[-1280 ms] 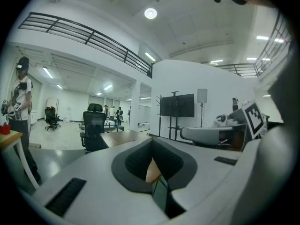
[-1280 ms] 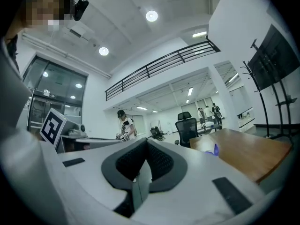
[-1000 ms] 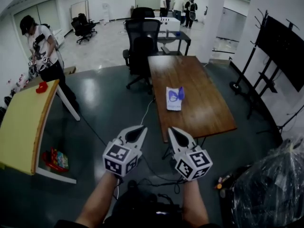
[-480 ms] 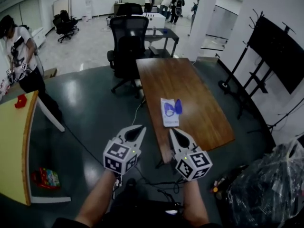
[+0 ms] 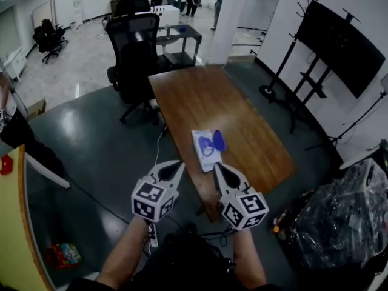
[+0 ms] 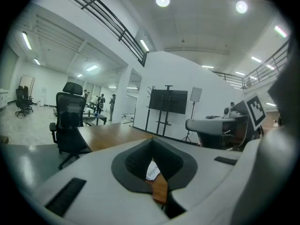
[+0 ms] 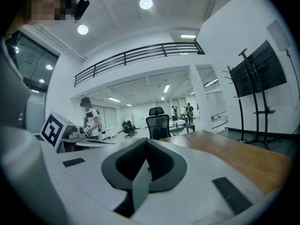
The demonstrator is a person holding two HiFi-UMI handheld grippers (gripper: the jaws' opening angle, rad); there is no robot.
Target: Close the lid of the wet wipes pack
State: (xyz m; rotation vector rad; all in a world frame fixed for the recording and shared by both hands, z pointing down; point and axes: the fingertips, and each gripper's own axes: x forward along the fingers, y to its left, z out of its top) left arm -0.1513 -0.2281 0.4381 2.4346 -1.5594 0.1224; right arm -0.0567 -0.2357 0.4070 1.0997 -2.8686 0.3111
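Observation:
The white wet wipes pack lies near the front left edge of the long wooden table, its blue lid standing open. Both grippers are held side by side over the floor just short of the table's near end. My left gripper is shut and empty, left of the table corner. My right gripper is shut and empty, its tips just below the pack in the head view. In the left gripper view, a bit of the pack and table shows through the gap behind the shut jaws.
A black office chair stands at the table's far left corner. A TV stand is to the right, and a plastic-wrapped bundle at lower right. A yellow tabletop lies at the left edge. Cables run across the floor.
The view has moved forward and right, so the table and pack sit closer to the grippers. Both grippers keep the same shut pose.

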